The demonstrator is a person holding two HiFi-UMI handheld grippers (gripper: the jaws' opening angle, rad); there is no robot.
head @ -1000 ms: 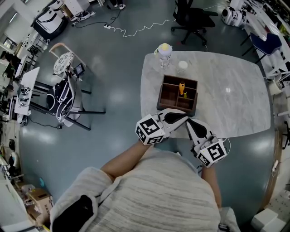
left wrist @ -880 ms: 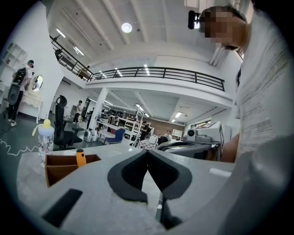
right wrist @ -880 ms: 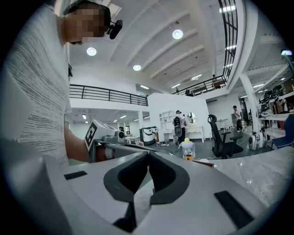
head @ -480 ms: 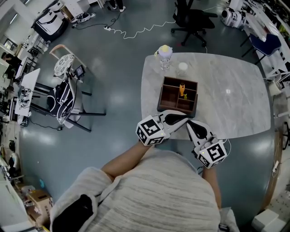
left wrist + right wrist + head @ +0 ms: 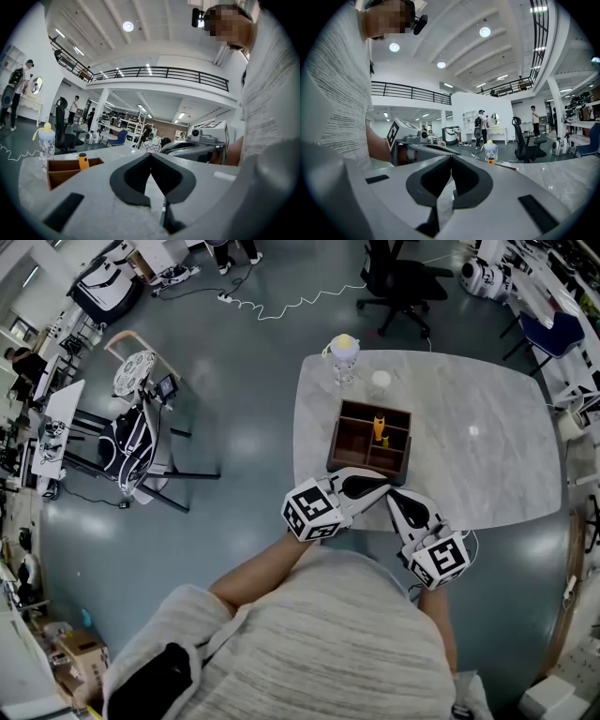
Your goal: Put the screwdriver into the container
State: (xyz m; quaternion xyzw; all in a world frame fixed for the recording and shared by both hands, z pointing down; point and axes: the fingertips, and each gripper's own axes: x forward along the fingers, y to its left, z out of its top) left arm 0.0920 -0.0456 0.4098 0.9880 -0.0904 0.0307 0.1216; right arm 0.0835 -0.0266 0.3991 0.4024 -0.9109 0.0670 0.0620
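Direction: orange-handled screwdriver (image 5: 379, 426) lies straight ahead of both tools, inside the dark wooden compartmented container (image 5: 361, 465).
Left gripper (image 5: 380, 486): just beside the container's near wall, jaws pressed together with nothing between them (image 5: 150, 157).
Right gripper (image 5: 392, 495): also at the container's near side, jaws closed and empty (image 5: 451, 157).
Nearer tool: the two are almost level; the left tip looks slightly closer to the container.
Long axis: the screwdriver stands roughly upright, handle up (image 5: 83, 161), above the container's rim (image 5: 61, 171).
Compartment: right of the container's centre; which cell exactly, I cannot tell.
Look: short orange grip; the shaft is hidden below the rim.
Judgement: the tool appears already stowed, so no reach seems needed.
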